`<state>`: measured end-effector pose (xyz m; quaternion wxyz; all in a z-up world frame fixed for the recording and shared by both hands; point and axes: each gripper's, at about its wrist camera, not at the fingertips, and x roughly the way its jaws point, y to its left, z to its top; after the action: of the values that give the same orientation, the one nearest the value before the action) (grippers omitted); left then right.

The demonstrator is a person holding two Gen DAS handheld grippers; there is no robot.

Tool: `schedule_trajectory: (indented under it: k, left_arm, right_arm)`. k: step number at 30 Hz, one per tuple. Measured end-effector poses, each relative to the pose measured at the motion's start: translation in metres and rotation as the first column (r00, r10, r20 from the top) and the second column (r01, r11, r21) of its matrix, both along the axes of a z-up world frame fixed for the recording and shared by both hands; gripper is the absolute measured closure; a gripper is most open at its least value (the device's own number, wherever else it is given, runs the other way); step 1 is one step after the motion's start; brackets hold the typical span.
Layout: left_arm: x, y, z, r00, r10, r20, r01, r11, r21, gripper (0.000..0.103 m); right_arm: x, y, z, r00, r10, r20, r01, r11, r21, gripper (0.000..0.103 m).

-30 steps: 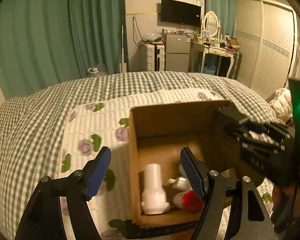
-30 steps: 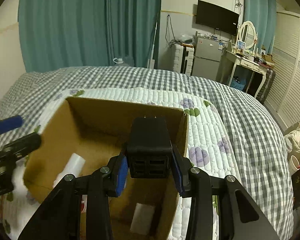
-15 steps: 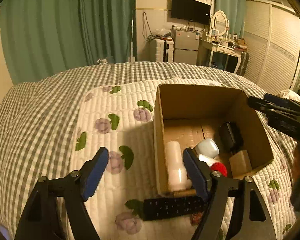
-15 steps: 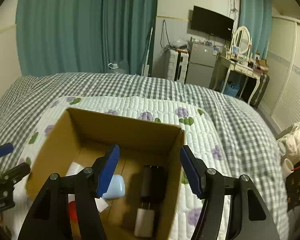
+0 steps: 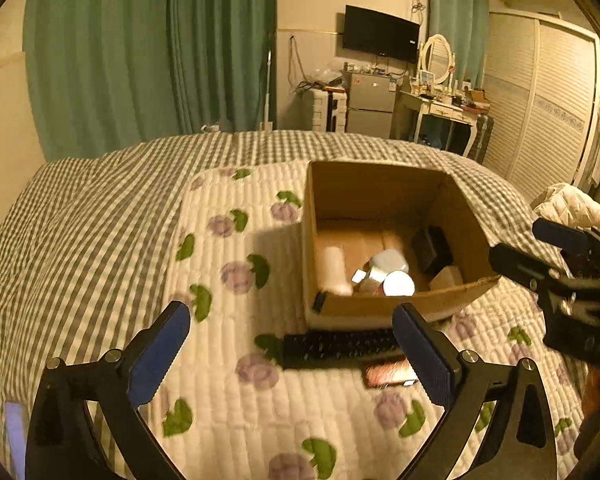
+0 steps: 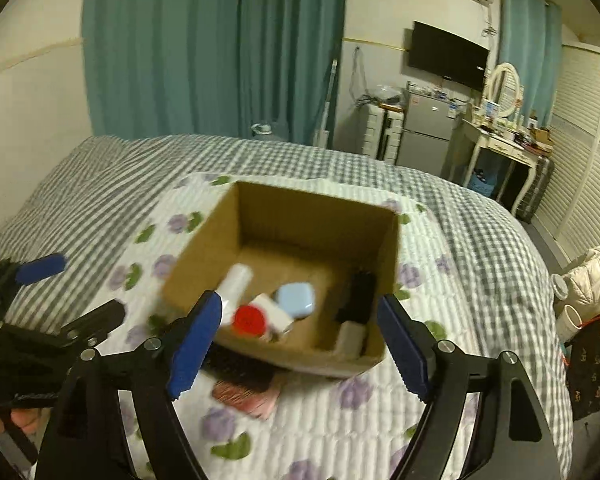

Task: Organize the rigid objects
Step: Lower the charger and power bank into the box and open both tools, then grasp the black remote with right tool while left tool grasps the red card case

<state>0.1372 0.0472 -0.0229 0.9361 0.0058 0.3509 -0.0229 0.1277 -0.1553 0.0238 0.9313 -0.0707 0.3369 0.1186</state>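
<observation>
While both grippers hung short of the cardboard box (image 5: 384,312) on the flowered quilt (image 5: 220,360), the thing that looked next in line was the black remote control (image 5: 336,348), lying on the quilt just outside the box's near wall. Its long axis ran crosswise to the left gripper (image 5: 292,354), roughly parallel to that wall. One end reached the left gripper's right-hand pad, and the body lay ahead of the gap between the fingers. A small pinkish flat item (image 5: 386,374) lay touching or just beside the remote on its near side; what it was could not be told.

The left gripper's jaws had just been opening and stood very wide, with nothing held. The right gripper (image 6: 300,340) had also just been opening. Its jaws stood well apart and empty, and the black charger block (image 6: 360,292) lay on the box floor beside a pale blue case (image 6: 296,300), a red-capped jar (image 6: 250,320) and a white tube (image 6: 236,284).

From the right wrist view the remote was mostly hidden behind that gripper's left finger. I judged the left hand the better placed; it would need to turn or shift to close across the remote's narrow width.
</observation>
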Motion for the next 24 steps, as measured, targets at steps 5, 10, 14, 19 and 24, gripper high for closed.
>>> schedule_trajectory:
  k: [5,10,14,19,24]
  left_arm:
    - [-0.008,0.022,-0.024,0.998,0.054,-0.020,-0.053,0.998,0.023,0.000]
    - [-0.006,0.041,-0.059,0.992,0.092,-0.083,-0.091,0.996,0.017,0.000]
    - [-0.001,0.046,-0.074,0.988,0.117,-0.104,-0.112,0.992,0.048,0.000]
    - [0.002,0.056,-0.083,0.983,0.141,-0.116,-0.137,0.990,0.039,0.000]
    - [0.003,0.065,-0.085,0.979,0.161,-0.123,-0.160,0.987,0.017,0.000]
  right_arm:
    - [-0.012,0.019,-0.030,0.997,0.057,-0.049,-0.057,0.998,0.004,0.023]
    - [-0.013,0.047,-0.081,0.981,0.140,-0.133,-0.148,0.988,-0.049,0.023]
    - [-0.002,0.071,-0.116,0.959,0.197,-0.205,-0.222,0.970,-0.104,0.023]
    - [0.017,0.097,-0.139,0.948,0.238,-0.214,-0.278,0.943,-0.184,0.029]
    - [0.036,0.110,-0.163,0.940,0.245,-0.238,-0.307,0.912,-0.273,0.039]
